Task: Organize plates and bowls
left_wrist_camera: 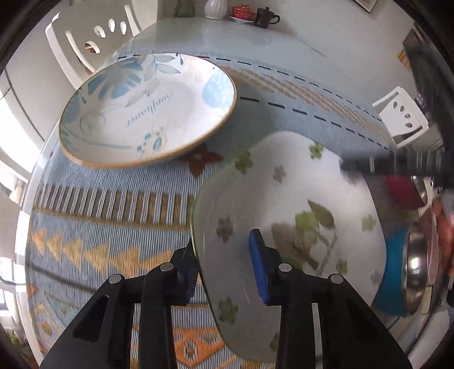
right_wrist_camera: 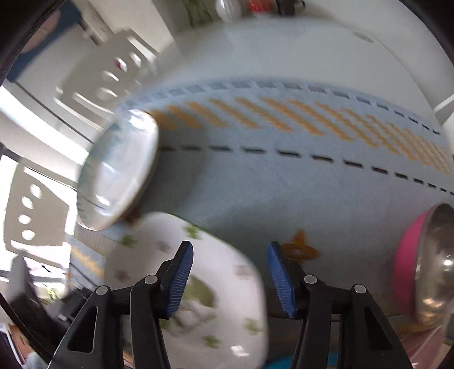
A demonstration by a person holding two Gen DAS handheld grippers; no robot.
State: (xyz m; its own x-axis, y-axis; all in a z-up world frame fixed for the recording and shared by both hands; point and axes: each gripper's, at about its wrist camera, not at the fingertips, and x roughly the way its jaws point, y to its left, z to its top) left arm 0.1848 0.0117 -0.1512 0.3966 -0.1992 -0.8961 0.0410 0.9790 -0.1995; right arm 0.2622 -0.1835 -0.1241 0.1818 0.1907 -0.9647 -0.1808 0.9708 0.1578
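Observation:
My left gripper (left_wrist_camera: 224,261) is shut on the rim of a white square plate (left_wrist_camera: 292,215) with green leaf and flower prints, one finger under the rim and one blue pad (left_wrist_camera: 258,266) inside it; the plate is held tilted above the cloth. A round white plate (left_wrist_camera: 147,110) with blue leaves and the word "Sunflower" lies on the tablecloth behind it to the left. In the right wrist view my right gripper (right_wrist_camera: 231,272) is open and empty above the cloth, with the square plate (right_wrist_camera: 198,289) below its left finger and the round plate (right_wrist_camera: 119,170) at the left.
A patterned light-blue tablecloth (left_wrist_camera: 283,93) covers the table. A steel bowl with a pink band (right_wrist_camera: 425,266) stands at the right; steel bowls with blue and red bands (left_wrist_camera: 408,269) show in the left view. White chairs (left_wrist_camera: 93,37), a vase and cups (left_wrist_camera: 252,14) are at the far edge.

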